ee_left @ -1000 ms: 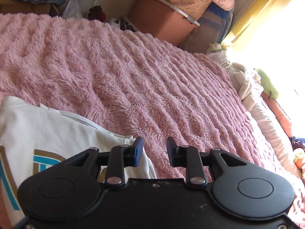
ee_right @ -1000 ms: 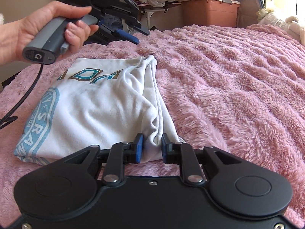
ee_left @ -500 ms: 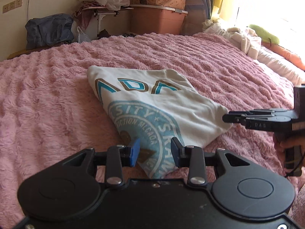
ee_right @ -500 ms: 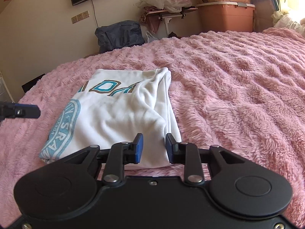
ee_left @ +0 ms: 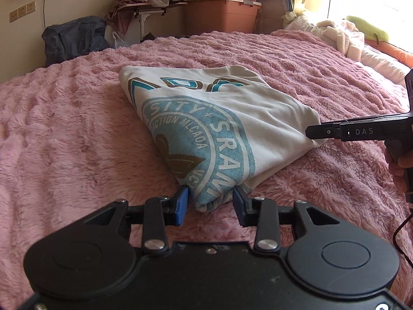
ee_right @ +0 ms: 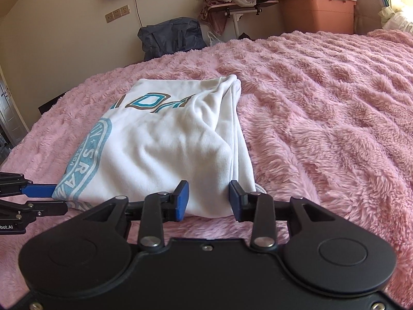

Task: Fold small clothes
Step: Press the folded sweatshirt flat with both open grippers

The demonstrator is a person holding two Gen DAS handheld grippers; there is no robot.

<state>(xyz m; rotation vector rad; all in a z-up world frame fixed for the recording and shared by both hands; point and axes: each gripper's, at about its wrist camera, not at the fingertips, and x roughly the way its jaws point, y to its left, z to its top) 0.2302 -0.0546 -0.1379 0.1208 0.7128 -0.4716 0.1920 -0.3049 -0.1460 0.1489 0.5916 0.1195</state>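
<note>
One garment is in play: a white T-shirt point(ee_left: 227, 118), already folded into a thick, several-layered packet and lying on the pink fleece bed cover point(ee_left: 77, 134). It looks like soft cotton knit, light and limp, with no stiffness of its own, so I judge that any layer not pinched will sag or slide off the stack when lifted. The plush pile under it should grip the bottom layer a little, which helps hold the packet still but may drag it if pulled flat. The best hold, in my judgement, is at the two near corners, biting through every layer at once, well in from the edge.

Its front carries a round teal seal with white lettering and a brown emblem, and above that large teal letters outlined in brown. The far side shows bunched hems and soft creases.

The left gripper point(ee_left: 210, 205) has the near corner of the packet between its jaws; they are opening and the blue pads stand just clear of the cloth on either side. The right gripper point(ee_right: 209, 199) likewise straddles the other near corner, jaws opening, pads beside the fabric and not pinching it. Each tool's tip shows at the edge of the other's view, touching or just beside the shirt.
</note>
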